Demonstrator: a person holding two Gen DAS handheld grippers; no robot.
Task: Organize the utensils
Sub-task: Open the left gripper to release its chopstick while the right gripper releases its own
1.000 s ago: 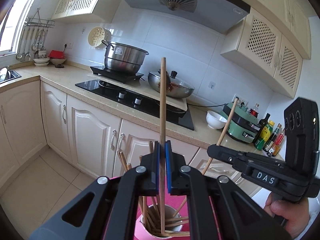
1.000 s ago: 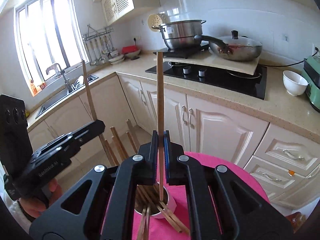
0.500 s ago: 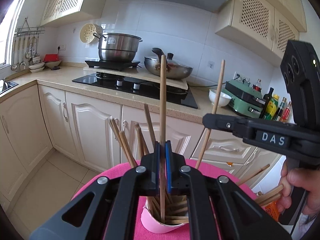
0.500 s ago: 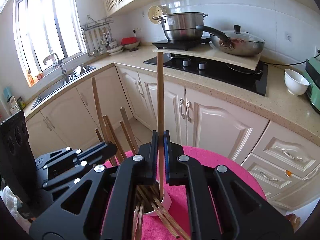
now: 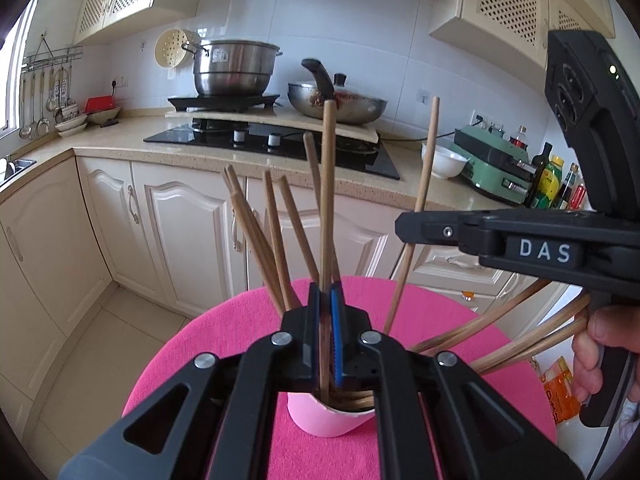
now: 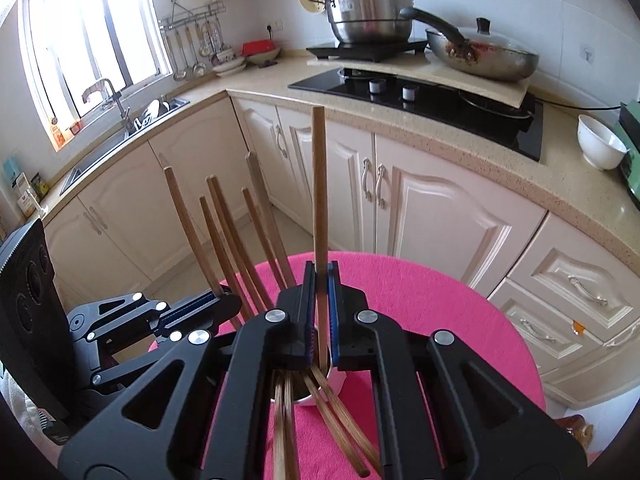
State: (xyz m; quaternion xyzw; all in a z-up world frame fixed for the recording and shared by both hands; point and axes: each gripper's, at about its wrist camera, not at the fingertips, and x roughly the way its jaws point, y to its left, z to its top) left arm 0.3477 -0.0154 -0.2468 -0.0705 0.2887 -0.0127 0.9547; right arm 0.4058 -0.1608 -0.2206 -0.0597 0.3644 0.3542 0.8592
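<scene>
Over pink cup [image 5: 329, 416] on pink cloth [image 5: 420, 320] — left gripper [image 5: 325, 340] and right gripper [image 6: 320, 312] each clamped on upright chopstick [image 5: 327, 208], lower than 0.5 s ago, tips inside cup. "DAS" readable on right gripper.

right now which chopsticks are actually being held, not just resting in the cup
Two: the upright chopstick clamped in the left gripper, and another in the right gripper. The rest lean loose in the pink cup.
</scene>
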